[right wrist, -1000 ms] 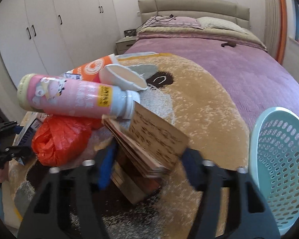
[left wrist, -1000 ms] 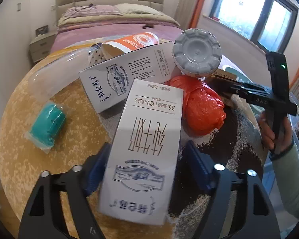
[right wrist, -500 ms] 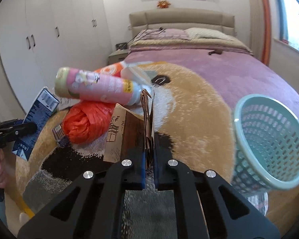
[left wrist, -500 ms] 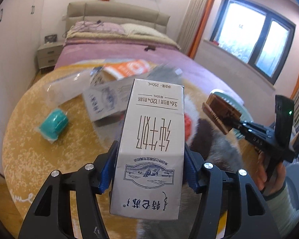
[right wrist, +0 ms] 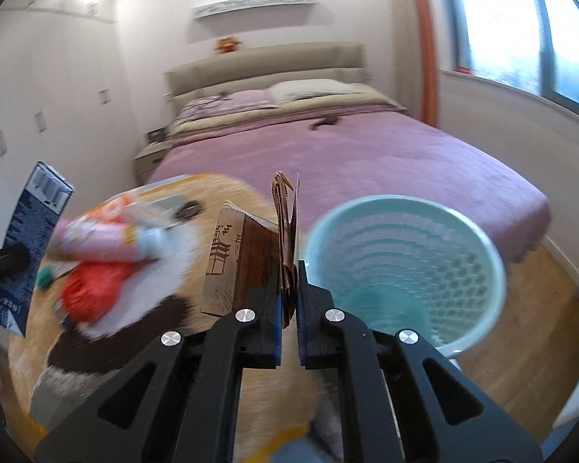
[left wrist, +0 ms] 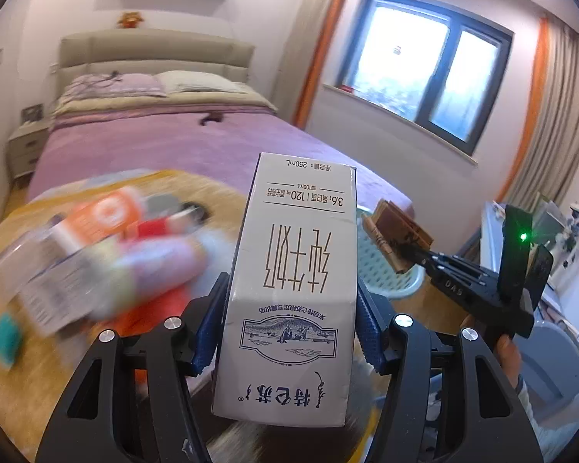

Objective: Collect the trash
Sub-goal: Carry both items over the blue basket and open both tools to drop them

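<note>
My left gripper (left wrist: 291, 308) is shut on a white milk carton (left wrist: 301, 254), held upright above the rug. My right gripper (right wrist: 288, 289) is shut on a flattened brown paper bag (right wrist: 247, 258), which hangs just left of a teal mesh basket (right wrist: 494, 266). The left wrist view shows that bag (left wrist: 395, 231) in front of the basket (left wrist: 409, 285). Blurred trash stays on the rug: a pink bottle (right wrist: 104, 239), a red plastic bag (right wrist: 92, 289), an orange carton (left wrist: 104, 216) and a small teal packet (left wrist: 5, 333).
A round tan and brown rug (right wrist: 220, 200) lies at the foot of a purple bed (right wrist: 347, 146). A nightstand (left wrist: 23, 150) stands left of the bed, and a window (left wrist: 424, 65) is on the right. Wood floor (right wrist: 529, 332) surrounds the basket.
Both grippers closed on their items and lifted them off the pile. The right one swung the brown bag over beside the basket; the left one raised the carton and turned right.
</note>
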The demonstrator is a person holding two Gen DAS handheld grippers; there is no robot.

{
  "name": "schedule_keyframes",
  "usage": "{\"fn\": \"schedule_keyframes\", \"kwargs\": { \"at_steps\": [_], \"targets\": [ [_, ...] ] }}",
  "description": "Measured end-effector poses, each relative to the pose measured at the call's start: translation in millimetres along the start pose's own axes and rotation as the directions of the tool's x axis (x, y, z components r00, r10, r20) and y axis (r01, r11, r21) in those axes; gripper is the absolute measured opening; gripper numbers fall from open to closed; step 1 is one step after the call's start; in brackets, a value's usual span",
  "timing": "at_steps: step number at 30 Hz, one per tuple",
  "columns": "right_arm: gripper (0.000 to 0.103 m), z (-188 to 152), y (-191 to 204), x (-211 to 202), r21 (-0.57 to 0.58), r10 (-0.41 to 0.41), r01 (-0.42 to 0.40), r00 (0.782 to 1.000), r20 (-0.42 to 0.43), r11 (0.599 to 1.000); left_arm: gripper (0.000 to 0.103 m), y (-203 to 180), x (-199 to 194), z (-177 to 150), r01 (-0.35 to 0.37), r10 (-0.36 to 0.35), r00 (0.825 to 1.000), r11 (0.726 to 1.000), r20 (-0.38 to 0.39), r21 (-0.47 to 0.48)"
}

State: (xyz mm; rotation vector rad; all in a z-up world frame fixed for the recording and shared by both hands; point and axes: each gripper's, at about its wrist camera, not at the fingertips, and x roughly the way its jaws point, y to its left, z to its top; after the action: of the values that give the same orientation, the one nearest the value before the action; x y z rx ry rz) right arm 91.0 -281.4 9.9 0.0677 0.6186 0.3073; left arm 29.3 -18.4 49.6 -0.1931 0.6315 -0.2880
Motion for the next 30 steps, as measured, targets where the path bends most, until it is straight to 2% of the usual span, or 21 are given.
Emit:
{"fn": "schedule_keyframes", "kwargs": {
  "at_steps": [7, 11, 16, 24, 30],
  "targets": [
    [0.004, 10.2, -67.8, 32.6, 0.135, -0.141, 0.151, 0.987, -0.081, 0.979, 0.057, -49.9, 91.7, 27.9, 0.090, -0.087, 0.994, 0.995, -0.066, 0.041],
    [0.004, 4.7, -89.2, 55.7, 0.179, -0.218, 0.244, 0.964, -0.150, 0.953, 0.057, -63.1, 147.1, 36.2, 0.124, -0.123, 0.984, 0.992, -0.126, -0.001],
    [0.004, -5.4, -102.2, 76.8, 0.180, -0.251, 0.293, 0.942, -0.224, 0.939, 0.057, -68.7, 201.8, 35.7, 0.160, -0.172, 0.968, 0.984, -0.184, -0.079],
    [0.006, -17.1, -105.4, 85.5, 0.202, -0.254, 0.313, 0.928, -0.271, 0.928, 0.060, -79.4, 235.8, 18.2, 0.139, -0.147, 0.961, 0.989, -0.237, -0.049],
    [0.025, -17.1, -108.2, 81.0, 0.239, -0.207, 0.268, 0.945, -0.252, 0.933, 0.076, -80.6, 219.4, 17.1, 0.143, -0.146, 0.968, 0.989, -0.205, -0.031]
  ]
}}
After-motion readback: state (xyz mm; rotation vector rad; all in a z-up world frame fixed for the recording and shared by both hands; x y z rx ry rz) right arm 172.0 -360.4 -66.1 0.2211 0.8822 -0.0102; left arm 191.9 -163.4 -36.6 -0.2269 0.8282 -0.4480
